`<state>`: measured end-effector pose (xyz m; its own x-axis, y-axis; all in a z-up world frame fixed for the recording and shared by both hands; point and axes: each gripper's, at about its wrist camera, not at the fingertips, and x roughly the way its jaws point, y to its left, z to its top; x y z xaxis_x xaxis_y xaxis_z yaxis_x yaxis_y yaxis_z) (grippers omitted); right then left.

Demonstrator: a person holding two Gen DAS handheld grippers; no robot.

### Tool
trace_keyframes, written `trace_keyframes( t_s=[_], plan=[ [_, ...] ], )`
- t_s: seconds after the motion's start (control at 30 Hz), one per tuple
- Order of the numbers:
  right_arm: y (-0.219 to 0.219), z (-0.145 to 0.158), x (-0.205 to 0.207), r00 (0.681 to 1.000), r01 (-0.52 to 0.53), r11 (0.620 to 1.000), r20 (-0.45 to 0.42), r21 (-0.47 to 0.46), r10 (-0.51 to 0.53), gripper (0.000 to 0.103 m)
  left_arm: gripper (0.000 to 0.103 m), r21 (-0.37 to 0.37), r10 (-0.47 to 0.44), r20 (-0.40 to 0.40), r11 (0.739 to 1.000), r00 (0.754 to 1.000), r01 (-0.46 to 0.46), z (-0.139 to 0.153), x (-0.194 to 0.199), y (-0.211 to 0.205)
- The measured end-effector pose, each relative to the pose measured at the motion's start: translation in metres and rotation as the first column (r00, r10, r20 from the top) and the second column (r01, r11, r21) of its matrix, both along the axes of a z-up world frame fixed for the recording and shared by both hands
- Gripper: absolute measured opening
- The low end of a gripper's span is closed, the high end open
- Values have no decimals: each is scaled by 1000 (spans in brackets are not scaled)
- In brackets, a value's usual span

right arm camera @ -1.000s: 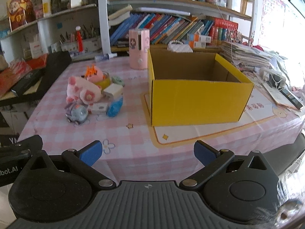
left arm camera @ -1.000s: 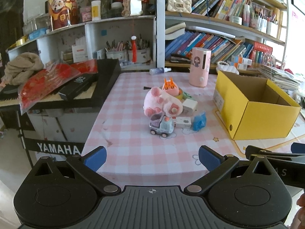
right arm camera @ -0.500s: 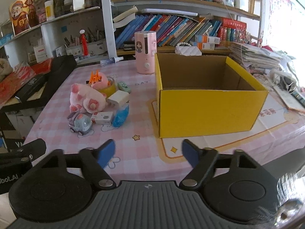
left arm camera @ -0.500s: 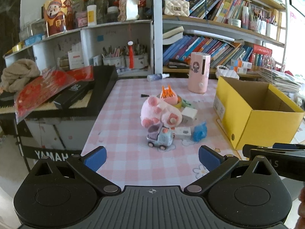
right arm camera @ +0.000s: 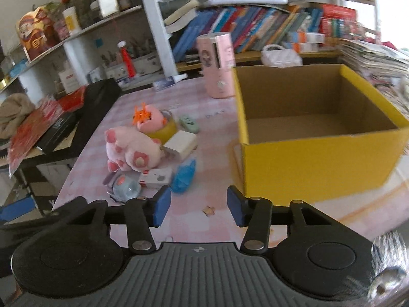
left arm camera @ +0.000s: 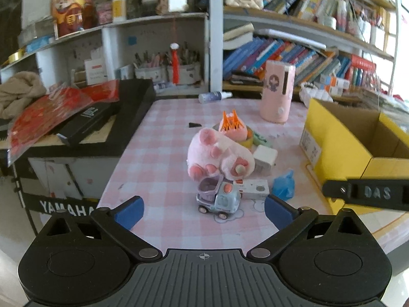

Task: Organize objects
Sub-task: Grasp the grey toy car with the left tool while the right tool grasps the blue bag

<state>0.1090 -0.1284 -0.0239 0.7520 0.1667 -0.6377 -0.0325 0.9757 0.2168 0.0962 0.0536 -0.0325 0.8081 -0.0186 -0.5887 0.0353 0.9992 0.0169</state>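
Observation:
A pile of small objects lies on the pink checked table (left arm camera: 158,158): a pink plush pig (left arm camera: 217,157), a small blue toy truck (left arm camera: 219,199), a white box (left arm camera: 264,158), a small white carton (left arm camera: 253,186), a blue wrapper (left arm camera: 283,185) and an orange-topped toy on a yellow tape roll (left arm camera: 234,128). An open, empty yellow cardboard box (right arm camera: 319,138) stands to their right. My left gripper (left arm camera: 203,211) is open, just short of the truck. My right gripper (right arm camera: 195,206) is open but narrowed, empty, near the table's front between the pile (right arm camera: 143,153) and the box.
A pink cylinder (left arm camera: 277,92) and a small spray bottle (left arm camera: 214,96) stand at the table's back. A black keyboard with red bags (left arm camera: 64,112) lies left of the table. Bookshelves (left arm camera: 294,51) fill the background. A stack of papers (right arm camera: 375,56) lies behind the box.
Both grippers have moved forward toward the table and the objects. The right gripper's jaws have narrowed from wide open to a smaller gap. The left gripper stays wide open.

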Motion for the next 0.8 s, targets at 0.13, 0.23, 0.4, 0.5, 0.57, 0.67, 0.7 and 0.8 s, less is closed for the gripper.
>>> trace_keyframes(
  t_s=[0.13, 0.23, 0.4, 0.5, 0.57, 0.67, 0.7, 0.8],
  plan=[
    [12, -8, 26, 999, -41, 999, -15, 1, 41, 41, 95, 40, -16, -25, 999, 1000, 17, -16, 20, -5],
    [24, -13, 48, 997, -78, 996, -32, -34, 77, 40, 94, 47, -35, -52, 998, 998, 38, -27, 35, -9],
    [31, -31, 87, 991, -77, 993, -120, -85, 67, 37, 94, 66, -68, -62, 995, 996, 72, -43, 63, -19],
    [35, -39, 103, 986, -81, 992, -156, -95, 65, 41, 94, 84, -70, -77, 993, 995, 77, -52, 76, -21],
    [38, -43, 111, 985, -70, 990, -168, -123, 49, 43, 94, 92, -67, -90, 993, 994, 76, -58, 81, -21],
    [41, -51, 121, 981, -66, 987, -191, -149, 37, 45, 88, 91, -75, -112, 992, 991, 86, -67, 88, -20],
    [41, -55, 125, 979, -61, 986, -204, -153, 28, 45, 85, 91, -78, -122, 992, 989, 90, -70, 89, -20],
    [38, -62, 130, 977, -53, 989, -213, -137, 23, 43, 77, 59, -90, -121, 994, 989, 98, -70, 91, -17]
  ],
)
